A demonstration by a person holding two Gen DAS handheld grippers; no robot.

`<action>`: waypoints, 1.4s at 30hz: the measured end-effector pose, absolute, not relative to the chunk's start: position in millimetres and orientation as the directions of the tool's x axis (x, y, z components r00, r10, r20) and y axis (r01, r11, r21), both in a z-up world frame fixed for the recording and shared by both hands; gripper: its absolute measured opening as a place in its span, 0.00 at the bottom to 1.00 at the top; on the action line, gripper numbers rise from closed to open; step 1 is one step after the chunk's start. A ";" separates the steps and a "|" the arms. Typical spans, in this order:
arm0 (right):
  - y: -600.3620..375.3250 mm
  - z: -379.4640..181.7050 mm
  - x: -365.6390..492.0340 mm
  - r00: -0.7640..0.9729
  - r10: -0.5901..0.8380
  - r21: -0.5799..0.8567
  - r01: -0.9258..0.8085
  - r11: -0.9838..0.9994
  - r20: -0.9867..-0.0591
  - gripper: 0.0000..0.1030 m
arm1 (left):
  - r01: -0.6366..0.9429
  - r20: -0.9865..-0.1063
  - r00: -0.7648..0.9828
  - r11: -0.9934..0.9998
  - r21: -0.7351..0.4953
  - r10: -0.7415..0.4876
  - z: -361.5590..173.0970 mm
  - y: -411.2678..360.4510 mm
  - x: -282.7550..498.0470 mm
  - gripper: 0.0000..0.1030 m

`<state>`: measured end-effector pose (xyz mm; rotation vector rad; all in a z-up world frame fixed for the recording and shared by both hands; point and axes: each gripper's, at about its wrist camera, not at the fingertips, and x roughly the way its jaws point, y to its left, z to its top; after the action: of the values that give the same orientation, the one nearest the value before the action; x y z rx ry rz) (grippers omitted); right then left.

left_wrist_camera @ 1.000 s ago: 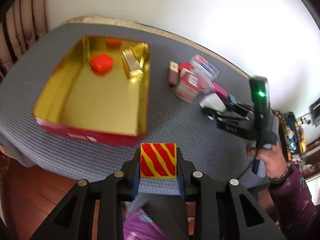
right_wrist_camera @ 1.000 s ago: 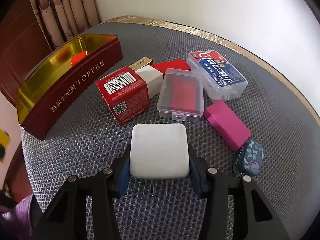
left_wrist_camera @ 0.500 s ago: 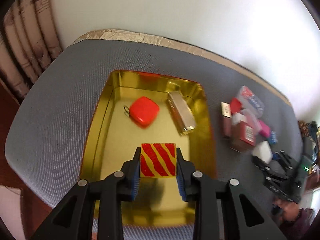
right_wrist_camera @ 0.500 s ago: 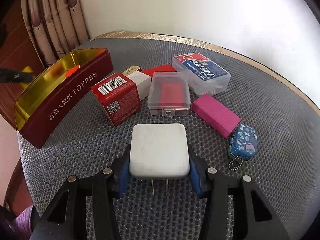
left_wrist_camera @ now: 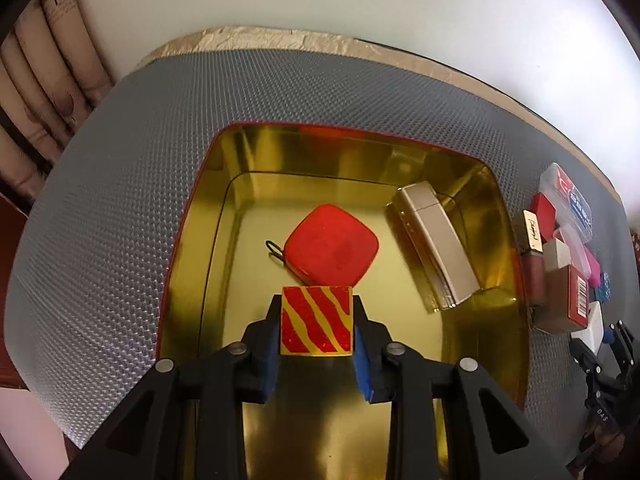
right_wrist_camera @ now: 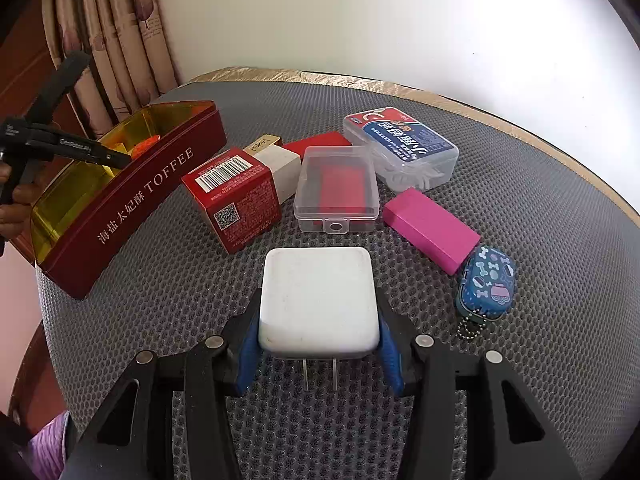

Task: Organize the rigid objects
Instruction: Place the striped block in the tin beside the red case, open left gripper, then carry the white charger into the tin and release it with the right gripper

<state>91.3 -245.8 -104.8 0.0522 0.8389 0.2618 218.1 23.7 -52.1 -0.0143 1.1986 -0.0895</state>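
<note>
My left gripper (left_wrist_camera: 317,320) is shut on a red-and-yellow striped cube (left_wrist_camera: 317,321) and holds it inside the gold-lined red tin (left_wrist_camera: 192,208), low over its floor. A flat red case (left_wrist_camera: 332,251) and a gold box (left_wrist_camera: 434,244) lie in the tin. My right gripper (right_wrist_camera: 319,320) is shut on a white plug charger (right_wrist_camera: 319,298), held above the grey mat. The tin, marked TOFFEE, shows at the left of the right wrist view (right_wrist_camera: 160,176), with the left gripper reaching into it.
On the mat ahead of the right gripper lie a red carton (right_wrist_camera: 236,196), a clear plastic case (right_wrist_camera: 337,190), a floss box (right_wrist_camera: 400,148), a pink block (right_wrist_camera: 432,230) and a blue patterned pouch (right_wrist_camera: 486,282). The wall and a curtain stand behind the round table.
My left gripper has carried the striped cube from the table's front edge over and down into the tin. My right gripper has lifted and drawn back slightly with the charger.
</note>
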 end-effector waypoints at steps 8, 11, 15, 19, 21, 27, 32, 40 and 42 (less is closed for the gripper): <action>-246.3 -104.5 90.9 0.638 0.248 0.147 -0.207 0.967 -0.729 0.45 | 0.093 -0.927 0.372 0.996 -0.004 -0.039 -55.6 15.1 225.1 0.30; -246.3 -104.6 92.1 0.638 0.247 0.146 -0.208 0.967 -0.729 0.45 | 0.095 -0.921 0.390 0.995 0.025 -0.014 -50.4 9.9 222.8 0.32; -246.5 -104.6 92.2 0.638 0.246 0.145 -0.208 0.967 -0.730 0.45 | 0.072 -0.894 0.446 0.997 -0.016 -0.047 -27.9 8.3 205.8 0.37; -245.6 -104.3 91.9 0.639 0.244 0.144 -0.206 0.968 -0.730 0.45 | 0.043 -0.865 0.497 0.998 -0.055 -0.069 -3.1 7.9 173.6 0.38; -243.7 -103.7 92.2 0.639 0.243 0.142 -0.206 0.968 -0.730 0.45 | 0.017 -0.849 0.525 0.998 -0.063 -0.063 6.8 4.3 151.9 0.40; -244.3 -100.1 93.1 0.627 0.238 0.149 -0.193 0.970 -0.742 0.45 | -0.075 -0.809 0.588 0.994 -0.080 -0.020 27.2 0.6 93.7 0.40; -252.8 -90.9 87.8 0.620 0.256 0.205 -0.155 0.967 -0.742 0.45 | -0.128 -0.800 0.599 0.990 -0.054 0.034 26.5 1.2 45.5 0.40; -227.1 -27.3 96.0 0.650 0.329 0.233 -0.232 0.944 -0.685 0.45 | -0.151 -0.818 0.574 0.986 -0.067 0.032 14.6 8.2 28.7 0.40; -203.0 -9.0 108.9 0.647 0.367 0.240 -0.279 0.930 -0.669 0.45 | -0.159 -0.819 0.573 0.985 -0.072 0.033 12.8 10.5 27.9 0.40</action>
<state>108.9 -203.0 -9.0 0.1190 0.7860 0.3679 27.9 10.5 12.8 -0.1431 0.9543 0.1131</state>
